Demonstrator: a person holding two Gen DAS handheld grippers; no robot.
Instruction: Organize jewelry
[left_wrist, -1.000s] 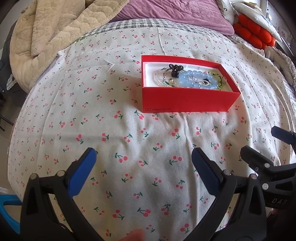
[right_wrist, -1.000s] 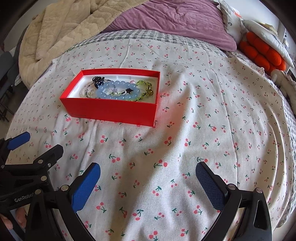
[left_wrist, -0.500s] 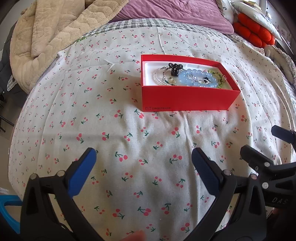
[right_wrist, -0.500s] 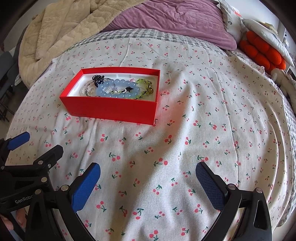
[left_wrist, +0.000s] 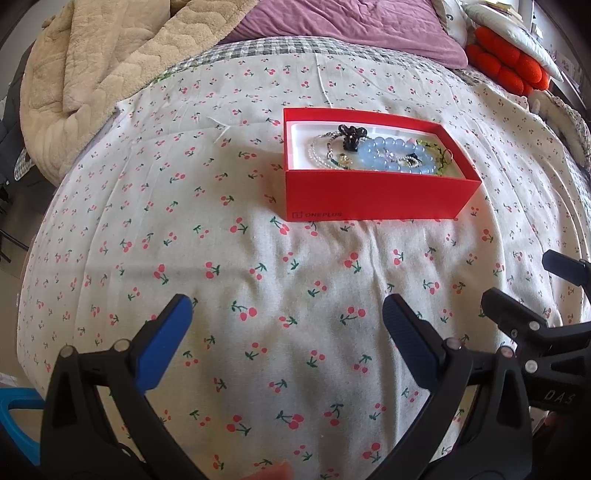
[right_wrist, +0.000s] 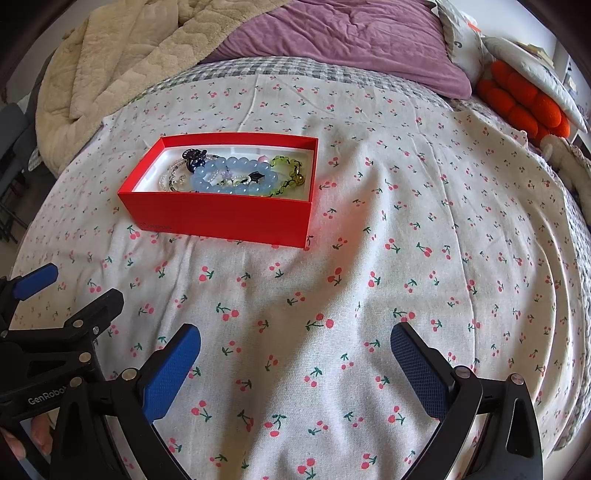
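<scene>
Well ahead of both grippers, a shallow red cardboard box with a white lining (left_wrist: 373, 194) sits on the cherry-printed white cloth (left_wrist: 258, 258) spread over the bed, roughly midway across it and nearer its far edge than its near one. Inside lie a pale blue round-bead bracelet (left_wrist: 393, 158), a black knotted ornament (left_wrist: 351, 136) towards the box's left end, a strand of small clear beads (left_wrist: 317, 153) beside it, and a yellow-green beaded piece (left_wrist: 437, 157) at the right end; several smaller bits are tangled among them and are hard to make out. From the left gripper (left_wrist: 286, 317) the box lies ahead and slightly to the right; from the right gripper (right_wrist: 295, 343) it lies ahead and to the left. Both hang over bare cloth near its near edge, each with its blue-padded fingers spread wide, holding nothing and touching nothing. Each gripper shows at the side of the other's view, cut off by the frame. A fingertip (right_wrist: 38, 432) of the person's hand shows under the left gripper's body in the right wrist view. Beyond the cloth lie a beige quilted fleece blanket (left_wrist: 103, 74), a purple duvet (right_wrist: 343, 40) and an orange bobbled cushion (right_wrist: 524, 99), partly cut off.
</scene>
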